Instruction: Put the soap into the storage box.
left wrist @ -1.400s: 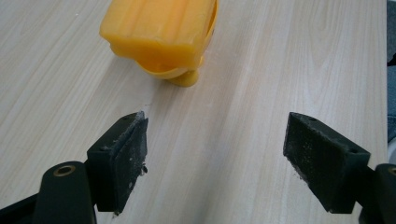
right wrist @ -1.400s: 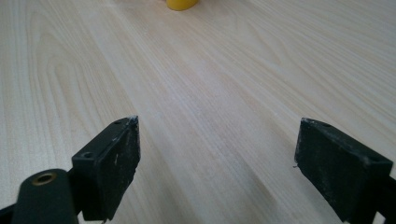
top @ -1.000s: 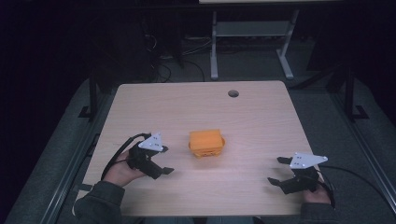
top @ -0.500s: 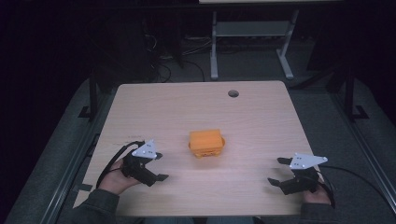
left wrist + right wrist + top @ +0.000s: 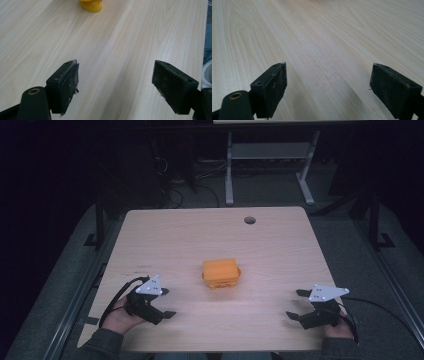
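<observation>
Hands rested low on the near edge of a pale wooden table [image 5: 280, 240], each holding a black two-jaw gripper. The left gripper [image 5: 168, 303] sat at the near left, jaws spread wide with nothing between them, turned toward the table's middle. The right gripper [image 5: 296, 305] sat at the near right, jaws equally wide and empty, bare wood grain between them in its own view.

Between the two, near the table's centre and well apart from both, sat a small orange container [image 5: 220, 273], seemingly closed; its yellow-orange edge showed at the top of the left gripper view [image 5: 91, 5].

It looked like the stage before any grasp. The next move would likely call for one gripper to travel forward and inward, then straddle the container.

A round cable hole [image 5: 249, 220] pierced the table's far side. Beyond, the room was dark, with grey carpet and a white metal frame [image 5: 270, 165] amid loose cables.
</observation>
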A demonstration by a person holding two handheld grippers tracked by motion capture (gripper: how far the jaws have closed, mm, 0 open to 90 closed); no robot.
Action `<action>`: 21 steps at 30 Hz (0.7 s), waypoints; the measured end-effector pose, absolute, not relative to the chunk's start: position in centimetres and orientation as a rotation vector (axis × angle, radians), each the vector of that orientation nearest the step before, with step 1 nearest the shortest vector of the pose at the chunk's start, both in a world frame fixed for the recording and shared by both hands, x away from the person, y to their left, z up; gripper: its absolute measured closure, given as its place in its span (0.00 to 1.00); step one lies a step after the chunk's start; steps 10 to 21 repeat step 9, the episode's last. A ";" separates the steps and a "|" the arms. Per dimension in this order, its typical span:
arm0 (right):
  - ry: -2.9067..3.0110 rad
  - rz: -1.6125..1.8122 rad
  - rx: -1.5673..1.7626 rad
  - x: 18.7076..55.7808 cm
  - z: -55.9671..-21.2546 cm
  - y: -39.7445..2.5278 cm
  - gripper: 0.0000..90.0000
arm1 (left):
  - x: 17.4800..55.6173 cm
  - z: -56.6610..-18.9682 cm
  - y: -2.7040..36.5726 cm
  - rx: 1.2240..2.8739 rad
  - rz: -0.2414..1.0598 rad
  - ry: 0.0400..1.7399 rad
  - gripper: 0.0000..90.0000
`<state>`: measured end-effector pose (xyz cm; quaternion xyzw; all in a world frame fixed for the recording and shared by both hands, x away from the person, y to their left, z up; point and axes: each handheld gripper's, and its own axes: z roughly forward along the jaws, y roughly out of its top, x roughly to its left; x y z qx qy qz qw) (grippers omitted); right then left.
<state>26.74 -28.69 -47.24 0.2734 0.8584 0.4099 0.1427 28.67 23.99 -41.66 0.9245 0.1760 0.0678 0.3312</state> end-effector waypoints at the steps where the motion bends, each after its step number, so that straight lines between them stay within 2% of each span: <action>1: 2.476 1.182 0.789 26.7 -47.2 -28.7 0.15 | 28.7 -41.7 24.0 2.417 0.177 0.460 0.23; 21: 2.503 1.177 0.760 26.7 -47.3 -28.2 0.15 | 27.9 -42.7 25.2 2.410 0.183 0.508 0.24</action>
